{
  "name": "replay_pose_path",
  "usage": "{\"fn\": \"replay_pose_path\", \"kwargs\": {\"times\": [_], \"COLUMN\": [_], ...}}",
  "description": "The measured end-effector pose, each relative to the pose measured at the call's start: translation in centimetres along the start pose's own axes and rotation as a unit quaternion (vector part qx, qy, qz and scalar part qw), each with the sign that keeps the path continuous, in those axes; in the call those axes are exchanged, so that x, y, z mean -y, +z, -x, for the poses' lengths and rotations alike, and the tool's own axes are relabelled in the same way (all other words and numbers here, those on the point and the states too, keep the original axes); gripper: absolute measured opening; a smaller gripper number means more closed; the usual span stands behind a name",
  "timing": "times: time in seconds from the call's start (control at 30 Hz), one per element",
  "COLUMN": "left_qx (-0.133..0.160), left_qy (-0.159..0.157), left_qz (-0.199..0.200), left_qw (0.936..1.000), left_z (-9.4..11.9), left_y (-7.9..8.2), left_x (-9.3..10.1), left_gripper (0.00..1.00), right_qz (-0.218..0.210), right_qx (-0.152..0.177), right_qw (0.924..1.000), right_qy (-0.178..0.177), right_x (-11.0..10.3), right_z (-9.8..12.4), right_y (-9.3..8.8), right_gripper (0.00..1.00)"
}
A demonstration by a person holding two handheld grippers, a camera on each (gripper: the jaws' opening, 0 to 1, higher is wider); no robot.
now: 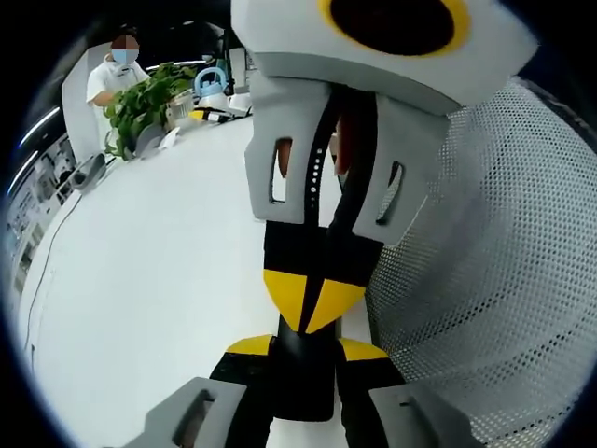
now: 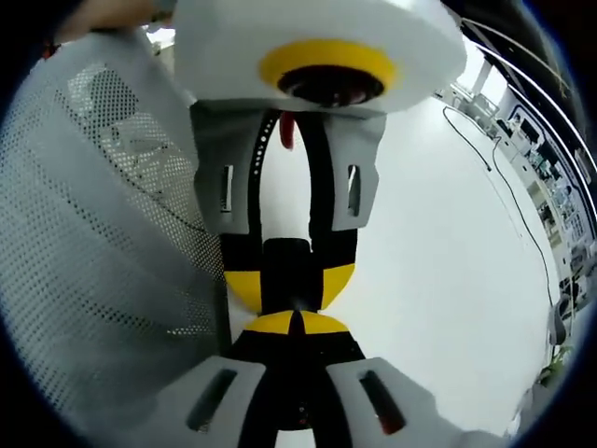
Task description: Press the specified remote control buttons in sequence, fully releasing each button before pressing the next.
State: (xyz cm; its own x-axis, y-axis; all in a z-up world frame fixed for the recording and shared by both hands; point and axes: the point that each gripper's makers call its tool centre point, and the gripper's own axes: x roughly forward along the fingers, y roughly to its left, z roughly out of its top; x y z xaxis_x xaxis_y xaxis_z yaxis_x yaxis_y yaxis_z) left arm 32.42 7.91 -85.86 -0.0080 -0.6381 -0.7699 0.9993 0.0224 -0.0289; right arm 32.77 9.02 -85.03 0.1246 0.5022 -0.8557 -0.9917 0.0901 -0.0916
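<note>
2 hand-held grippers (image 1: 322, 182) (image 2: 289, 182), 1 remote (image 1: 308, 359), 1 plant (image 1: 145, 103)

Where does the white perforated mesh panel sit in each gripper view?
Left gripper view: the mesh panel covers the right side, from top to bottom.
Right gripper view: the mesh panel covers the left side.
Shared landmark: the white table, on the side opposite the panel in each view.

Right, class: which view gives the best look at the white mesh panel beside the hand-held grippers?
The right gripper view. The white mesh panel covers its left half, and its long edge runs clear from top to bottom. The left gripper view shows the same panel on its right, in a narrower band.
</note>
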Motion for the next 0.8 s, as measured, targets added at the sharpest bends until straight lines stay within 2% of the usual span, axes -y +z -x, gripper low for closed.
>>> {"fn": "replay_pose_path", "kwargs": {"times": [0.23,0.43,0.6,0.7,0.8], "left_qx": [0.007,0.015,0.009,0.011,0.007], "left_qy": [0.005,0.013,0.010,0.010,0.012], "left_qz": [0.002,0.006,0.000,0.000,0.001], "left_qw": [1.0000,0.9998,0.9999,0.9999,0.9999], "left_z": [0.0,0.0,-0.1,-0.1,-0.1], "left_y": [0.0,0.0,0.1,0.1,0.1], "left_x": [0.1,0.1,0.1,0.2,0.2], "left_gripper": [0.26,0.26,0.26,0.26,0.26], "right_qz": [0.000,-0.033,-0.017,-0.025,-0.007], "right_qx": [0.016,0.033,0.039,0.040,0.035], "right_qw": [0.9993,0.9981,0.9977,0.9973,0.9978], "right_qy": [0.034,0.040,0.052,0.056,0.056], "right_x": [0.0,-0.3,-0.7,-0.8,-1.1], "right_z": [0.2,0.3,0.4,0.5,0.6], "right_y": [-0.1,-0.2,-0.3,-0.3,-0.4], "right_gripper": [0.00,0.01,0.05,0.07,0.09]}}
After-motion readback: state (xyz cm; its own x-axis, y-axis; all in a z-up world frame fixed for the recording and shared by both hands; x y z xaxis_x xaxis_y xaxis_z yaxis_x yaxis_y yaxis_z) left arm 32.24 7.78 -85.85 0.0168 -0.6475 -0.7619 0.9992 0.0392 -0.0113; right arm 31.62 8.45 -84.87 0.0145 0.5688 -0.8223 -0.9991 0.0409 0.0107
